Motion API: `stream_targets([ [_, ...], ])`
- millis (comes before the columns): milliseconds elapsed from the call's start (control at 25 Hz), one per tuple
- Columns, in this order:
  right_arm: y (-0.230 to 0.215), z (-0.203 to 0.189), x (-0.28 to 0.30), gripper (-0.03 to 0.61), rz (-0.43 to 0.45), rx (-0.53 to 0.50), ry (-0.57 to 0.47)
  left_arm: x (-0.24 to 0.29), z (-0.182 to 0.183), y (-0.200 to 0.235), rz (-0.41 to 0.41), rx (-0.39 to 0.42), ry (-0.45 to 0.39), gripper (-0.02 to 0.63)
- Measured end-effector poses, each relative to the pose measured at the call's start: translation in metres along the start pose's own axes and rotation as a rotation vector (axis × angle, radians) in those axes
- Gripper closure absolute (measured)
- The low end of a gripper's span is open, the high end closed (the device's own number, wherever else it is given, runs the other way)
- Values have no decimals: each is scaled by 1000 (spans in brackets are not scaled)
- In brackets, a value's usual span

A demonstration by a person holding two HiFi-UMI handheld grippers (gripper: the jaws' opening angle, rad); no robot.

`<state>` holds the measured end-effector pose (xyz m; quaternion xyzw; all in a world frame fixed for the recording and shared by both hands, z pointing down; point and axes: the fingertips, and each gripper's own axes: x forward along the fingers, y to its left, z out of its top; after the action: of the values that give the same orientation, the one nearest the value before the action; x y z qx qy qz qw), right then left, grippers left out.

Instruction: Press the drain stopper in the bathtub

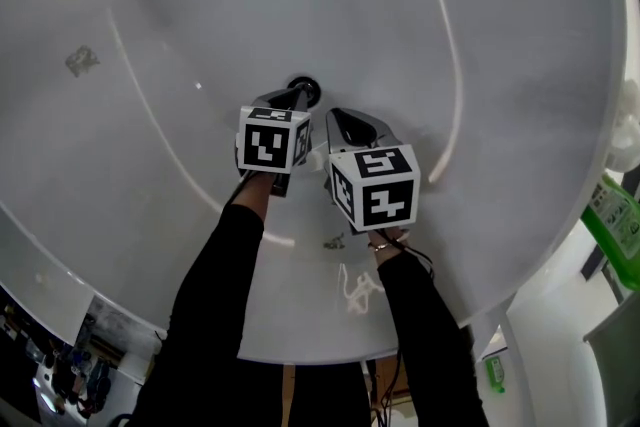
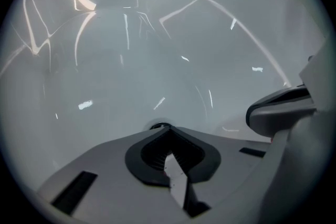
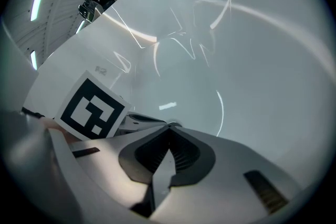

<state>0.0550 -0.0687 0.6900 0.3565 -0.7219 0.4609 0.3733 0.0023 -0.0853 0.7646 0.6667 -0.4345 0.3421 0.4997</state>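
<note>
The drain stopper [image 1: 309, 86] is a small dark round disc in the floor of the white bathtub [image 1: 480, 35]. My left gripper [image 1: 299, 97] is shut, and its closed tips rest at the stopper's near edge and cover part of it. In the left gripper view only a thin dark arc of the stopper [image 2: 158, 125] shows behind the tip of the left gripper [image 2: 167, 128]. My right gripper [image 1: 338, 118] is shut too, empty, just right of and nearer than the stopper. The right gripper [image 3: 169, 126] points past the left gripper's marker cube [image 3: 93, 107].
The tub wall curves up all round, with its rim [image 1: 300, 350] nearest the person. A green bottle [image 1: 615, 215] stands outside at the right, and a smaller one [image 1: 495, 373] lower down. White scribble marks [image 1: 355, 290] lie on the near tub floor.
</note>
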Motion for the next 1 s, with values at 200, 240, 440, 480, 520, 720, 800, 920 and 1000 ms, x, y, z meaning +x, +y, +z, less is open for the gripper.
stream_targets([
  [200,2,2,1,577,-2,-14,-15,9,-7,4,6,-10,13,606],
  [240,2,2,1,577,1,-12,-17,11,-8,5,7,-12,14,606],
  [440,-1,0,0,577,1,-8,-21,16,-12,7,12,-18,18,606],
  [480,-2,0,0,577,0,-9,-20,18,-12,7,12,-18,20,606],
  [520,-3,-1,0,577,-1,-9,-19,19,-12,8,12,-19,21,606],
  [720,-8,-3,-1,577,-6,1,-21,24,-14,8,12,-17,27,606],
  [800,-8,-3,0,577,-5,6,-23,26,-16,9,14,-19,30,606],
  [920,-8,-4,1,577,-5,9,-23,30,-18,9,11,-25,34,606],
  [1000,-6,-5,2,577,-3,8,-24,31,-19,9,9,-27,36,606],
])
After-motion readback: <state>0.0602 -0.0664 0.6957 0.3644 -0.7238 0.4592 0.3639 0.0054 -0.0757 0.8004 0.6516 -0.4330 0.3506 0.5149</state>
